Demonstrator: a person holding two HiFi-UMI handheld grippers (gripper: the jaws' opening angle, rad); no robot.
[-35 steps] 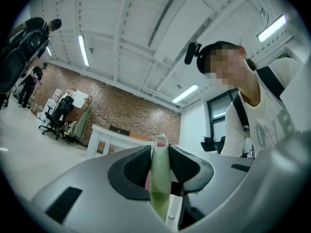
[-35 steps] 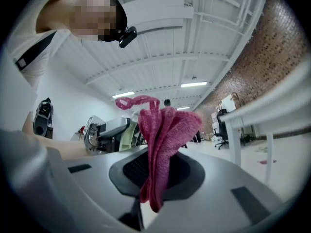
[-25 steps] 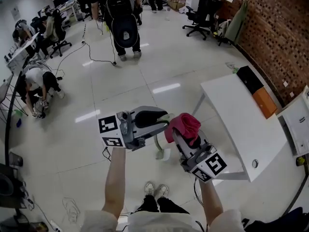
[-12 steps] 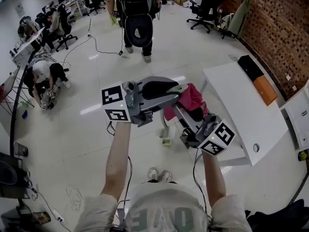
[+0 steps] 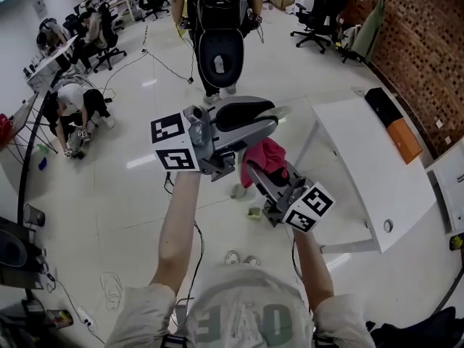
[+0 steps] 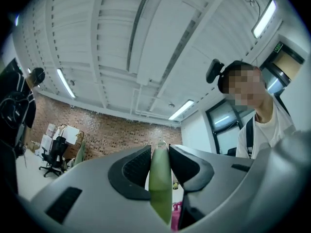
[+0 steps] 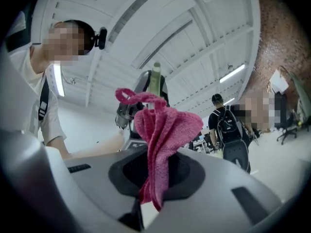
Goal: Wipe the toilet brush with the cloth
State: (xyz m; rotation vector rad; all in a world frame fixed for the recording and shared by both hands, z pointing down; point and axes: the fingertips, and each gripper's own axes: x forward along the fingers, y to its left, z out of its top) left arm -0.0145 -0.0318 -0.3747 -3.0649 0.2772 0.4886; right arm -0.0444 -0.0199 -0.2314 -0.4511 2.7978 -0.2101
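Observation:
My left gripper (image 5: 274, 117) is raised in front of me, shut on the pale green handle of the toilet brush (image 6: 160, 178). The handle's tip pokes out past the jaws (image 5: 282, 111). A whitish end that looks like the brush head (image 5: 238, 191) shows below the gripper. My right gripper (image 5: 255, 168) sits just under and right of the left one, shut on a bunched pink cloth (image 5: 265, 156). In the right gripper view the cloth (image 7: 163, 130) stands up from the jaws, in front of the left gripper and green handle (image 7: 156, 76). I cannot tell whether cloth and handle touch.
A white table (image 5: 362, 165) stands to the right, by a brick wall. A person with a backpack (image 5: 217, 20) stands ahead; another crouches at the left (image 5: 72, 107). A small green object (image 5: 254, 212) and cables lie on the floor. Office chairs (image 5: 319, 9) stand behind.
Both grippers have risen. The right gripper with the pink cloth has swung in under the left gripper's jaws. Both grips are unchanged.

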